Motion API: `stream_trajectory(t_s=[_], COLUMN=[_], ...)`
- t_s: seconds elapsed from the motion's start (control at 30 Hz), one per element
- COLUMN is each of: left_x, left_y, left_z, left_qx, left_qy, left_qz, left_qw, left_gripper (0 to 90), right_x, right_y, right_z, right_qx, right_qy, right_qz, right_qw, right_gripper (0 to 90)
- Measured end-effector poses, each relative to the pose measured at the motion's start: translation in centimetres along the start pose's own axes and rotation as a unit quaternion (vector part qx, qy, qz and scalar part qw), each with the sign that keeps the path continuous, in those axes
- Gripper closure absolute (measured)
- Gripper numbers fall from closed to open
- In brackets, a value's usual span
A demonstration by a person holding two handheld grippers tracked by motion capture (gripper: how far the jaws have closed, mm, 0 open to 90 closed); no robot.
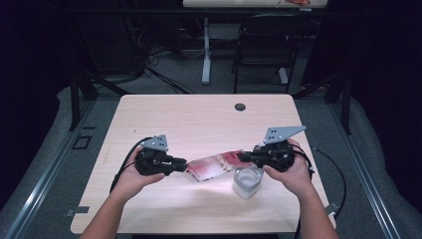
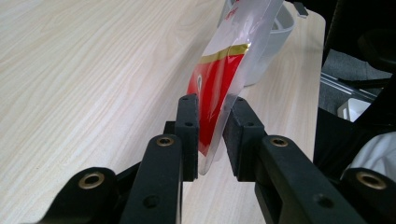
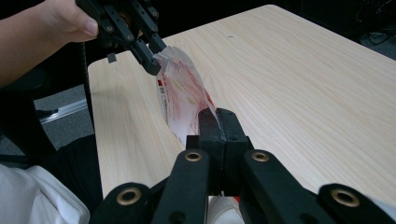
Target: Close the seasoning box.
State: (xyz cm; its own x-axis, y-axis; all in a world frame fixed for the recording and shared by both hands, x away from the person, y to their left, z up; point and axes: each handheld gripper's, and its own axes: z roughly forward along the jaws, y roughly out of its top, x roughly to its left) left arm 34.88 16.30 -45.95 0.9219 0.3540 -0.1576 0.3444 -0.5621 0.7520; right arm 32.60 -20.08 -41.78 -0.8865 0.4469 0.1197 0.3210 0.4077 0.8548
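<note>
A red and white plastic packet (image 1: 214, 167) hangs lengthwise between my two grippers, just above the pale wooden table (image 1: 199, 119). My right gripper (image 1: 242, 157) is shut on one end of it; in the right gripper view the jaws (image 3: 218, 114) are pressed together on the packet's edge (image 3: 184, 93). My left gripper (image 1: 181, 163) has the other end between its jaws (image 2: 212, 100). There the packet (image 2: 215, 98) slants across a visible gap between the pads, so that gripper is open. A clear cup (image 1: 247, 182) stands on the table under the right gripper.
The cup's pale rim (image 2: 280, 32) lies just behind the packet. A cable hole (image 1: 240, 107) sits near the table's far edge. A black chair (image 1: 263, 45) and a desk leg (image 1: 206, 55) stand beyond the table. Cables trail off both grippers.
</note>
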Motion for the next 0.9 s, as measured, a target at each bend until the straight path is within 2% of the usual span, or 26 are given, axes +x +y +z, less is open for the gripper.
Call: stream_trajectory(t_s=[0.27, 0.63, 0.73, 0.9], left_x=[0.4, 1.0, 1.1, 1.2], left_y=[-1.0, -2.3, -2.4, -2.9], left_z=[0.1, 0.7, 0.7, 1.1], left_qx=[-0.010, -0.017, -0.012, -0.017], left_qy=[-0.002, -0.007, -0.005, -0.007], left_qz=[-0.010, -0.021, -0.017, -0.019], left_qw=[0.9999, 0.9996, 0.9998, 0.9996], left_gripper=[80.1, 82.9, 83.1, 83.1], right_x=[-0.1, 0.6, 0.7, 1.0], right_y=[0.9, 3.0, 3.4, 4.0], right_z=[0.7, 1.7, 1.9, 2.2], right_qx=[0.011, 0.043, 0.051, 0.058], right_qy=[0.007, 0.007, 0.005, 0.001], right_qz=[0.006, -0.008, -0.010, -0.014], right_qw=[0.9999, 0.9990, 0.9986, 0.9982], right_gripper=[90.0, 90.0, 90.0, 90.0])
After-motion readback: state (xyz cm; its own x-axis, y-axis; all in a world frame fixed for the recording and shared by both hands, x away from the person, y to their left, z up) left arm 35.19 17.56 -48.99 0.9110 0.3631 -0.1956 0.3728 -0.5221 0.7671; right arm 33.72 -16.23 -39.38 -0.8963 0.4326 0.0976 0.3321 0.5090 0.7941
